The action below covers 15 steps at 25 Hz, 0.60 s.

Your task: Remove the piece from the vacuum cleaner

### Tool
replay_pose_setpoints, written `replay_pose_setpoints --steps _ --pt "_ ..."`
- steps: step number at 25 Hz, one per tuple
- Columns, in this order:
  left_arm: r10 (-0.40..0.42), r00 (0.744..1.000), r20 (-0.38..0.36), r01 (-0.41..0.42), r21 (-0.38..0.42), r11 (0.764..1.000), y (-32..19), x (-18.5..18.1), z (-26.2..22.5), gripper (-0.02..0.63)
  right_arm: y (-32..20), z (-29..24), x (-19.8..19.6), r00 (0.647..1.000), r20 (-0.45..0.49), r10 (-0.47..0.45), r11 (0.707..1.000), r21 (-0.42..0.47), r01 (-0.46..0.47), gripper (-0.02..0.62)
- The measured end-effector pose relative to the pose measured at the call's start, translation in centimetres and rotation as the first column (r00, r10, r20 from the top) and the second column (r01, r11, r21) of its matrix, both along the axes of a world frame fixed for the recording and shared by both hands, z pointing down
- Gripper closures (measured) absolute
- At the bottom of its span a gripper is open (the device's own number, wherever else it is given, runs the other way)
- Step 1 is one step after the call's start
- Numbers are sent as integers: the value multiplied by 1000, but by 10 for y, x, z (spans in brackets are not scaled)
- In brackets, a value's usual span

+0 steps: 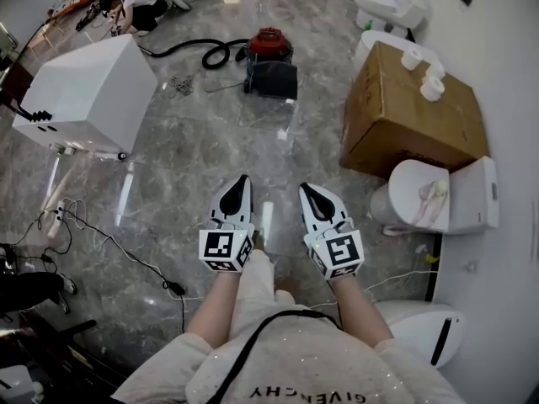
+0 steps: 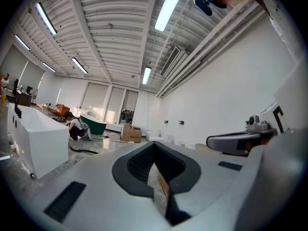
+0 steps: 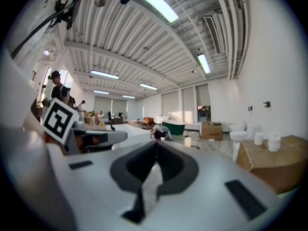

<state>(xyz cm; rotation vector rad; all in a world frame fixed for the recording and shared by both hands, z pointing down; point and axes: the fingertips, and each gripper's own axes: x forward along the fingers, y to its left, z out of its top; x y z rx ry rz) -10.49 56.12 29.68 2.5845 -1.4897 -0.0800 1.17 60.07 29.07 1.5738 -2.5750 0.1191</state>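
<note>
Because the left gripper (image 1: 238, 183) and right gripper (image 1: 310, 194) are both pressed together and empty, well short of the vacuum cleaner (image 1: 269, 61) far ahead on the floor, arriving unopened could merely knock it, and its hose (image 1: 194, 50) might snag.

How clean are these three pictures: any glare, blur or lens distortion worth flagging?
Head view: sharp and evenly lit, with pale glare streaks on the glossy floor and wide-angle bending toward the edges. Left gripper view: crisp, with a strong fisheye curve, black corners and a bright ceiling lamp. Right gripper view: softer and blurred all over, with the same fisheye curve and dark rim.
</note>
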Motion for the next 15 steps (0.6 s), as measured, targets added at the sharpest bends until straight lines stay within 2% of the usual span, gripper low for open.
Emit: replay_pose_setpoints --steps 6,15 --pt "27 999 19 -27 23 999 -45 -5 -4 584 -49 -1 -10 999 26 33 999 -1 -33 583" --pt "60 998 6 -60 13 998 -102 -18 -1 584 -110 3 -16 993 71 94 995 -41 -91 583"
